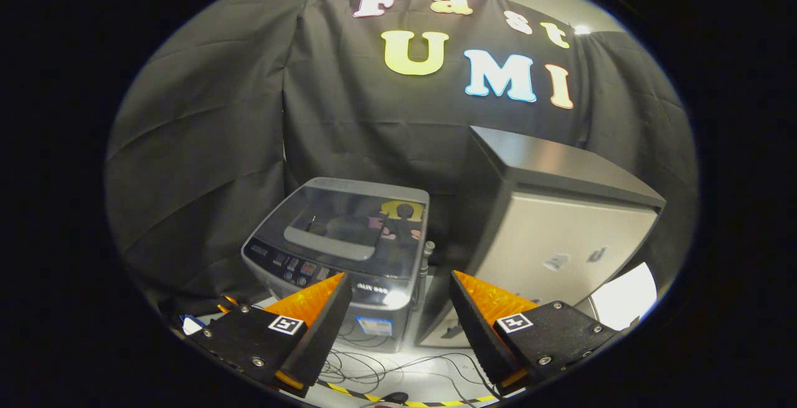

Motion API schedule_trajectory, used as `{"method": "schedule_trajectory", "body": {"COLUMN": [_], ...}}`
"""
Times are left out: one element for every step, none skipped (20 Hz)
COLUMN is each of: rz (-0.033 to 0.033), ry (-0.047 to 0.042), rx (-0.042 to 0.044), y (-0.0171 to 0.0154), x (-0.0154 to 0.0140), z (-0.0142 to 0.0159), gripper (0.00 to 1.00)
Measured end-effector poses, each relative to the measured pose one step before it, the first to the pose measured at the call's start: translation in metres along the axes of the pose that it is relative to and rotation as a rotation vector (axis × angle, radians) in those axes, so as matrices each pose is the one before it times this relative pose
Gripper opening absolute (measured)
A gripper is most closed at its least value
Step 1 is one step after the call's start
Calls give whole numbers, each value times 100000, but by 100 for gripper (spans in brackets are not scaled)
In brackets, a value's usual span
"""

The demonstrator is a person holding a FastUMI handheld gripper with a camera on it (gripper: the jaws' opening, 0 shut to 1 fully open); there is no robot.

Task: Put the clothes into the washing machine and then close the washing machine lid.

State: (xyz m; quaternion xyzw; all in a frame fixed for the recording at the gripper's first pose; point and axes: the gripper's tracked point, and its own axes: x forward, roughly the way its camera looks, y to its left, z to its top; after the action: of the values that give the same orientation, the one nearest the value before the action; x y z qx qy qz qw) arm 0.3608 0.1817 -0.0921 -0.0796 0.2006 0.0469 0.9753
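Black cloth walls close in the booth, and on the pale floor point(423, 377) loose cables point(373, 367) trail. Beyond the tool point(398, 289), whose fingers stand wide apart with nothing between them, sits the small grey washing machine point(339, 252), its tinted lid point(345, 224) down. Just beside it rises a taller grey cabinet point(560, 233).

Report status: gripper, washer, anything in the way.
Gripper open, holding nothing. Washer just ahead, lid down. Cabinet beside it, cables on floor. No clothes seen.
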Motion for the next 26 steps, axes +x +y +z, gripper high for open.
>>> {"method": "schedule_trajectory", "body": {"rz": [327, 180, -26, -370, -548, -818, -890, -816, -817, -1077, -1228, -230, -426, -937, -961, -1353, -1868, -1132, -384, -322, -312, -797, -669, 197, 596, 938], "ry": [-448, -234, -348, -593, -967, -1260, -1110, -1435, -1658, -1951, -1969, -2362, -2193, -2249, -1677, -900, -1233, -1118, -1290, -1793, -1475, -1149, -877, -1012, -504, -6], "rx": [302, -4, -450, -559, -267, 12, 406, 179, -417, -714, 27, 663, 721, 613, 279, -282, -284, 580, 1709, 2496, 1526, 234, -156, -78, 686, 600], "y": [-965, -963, -1027, -897, -963, -914, -803, -482, -266, -263, -312, 47, 87, 23, -5, 4, -101, -27, 198, 269, 193, -44, -198, 90, 85, 140], "x": [-1384, -1504, -1526, -1546, -1519, -1479, -1466, -1449, -1351, -1319, -1266, -1233, -1238, -1390, -1332, -981, -1413, -1172, -1344, -1489, -1488, -1449, -1340, -1447, -967, -867], "z": [-659, -749, -442, -241, -22, 52, 183, 246, 541, 656, 430, 418, 299, 166, -41, -248, -210, -121, -77, 96, -5, -159, -148, -223, -93, -431], "gripper": [97, 97, 97, 97, 97, 97, 97, 97, 97, 97, 97, 97, 97, 97, 97, 97, 97, 97, 97, 97, 97, 97, 97, 97, 97, 96]}}
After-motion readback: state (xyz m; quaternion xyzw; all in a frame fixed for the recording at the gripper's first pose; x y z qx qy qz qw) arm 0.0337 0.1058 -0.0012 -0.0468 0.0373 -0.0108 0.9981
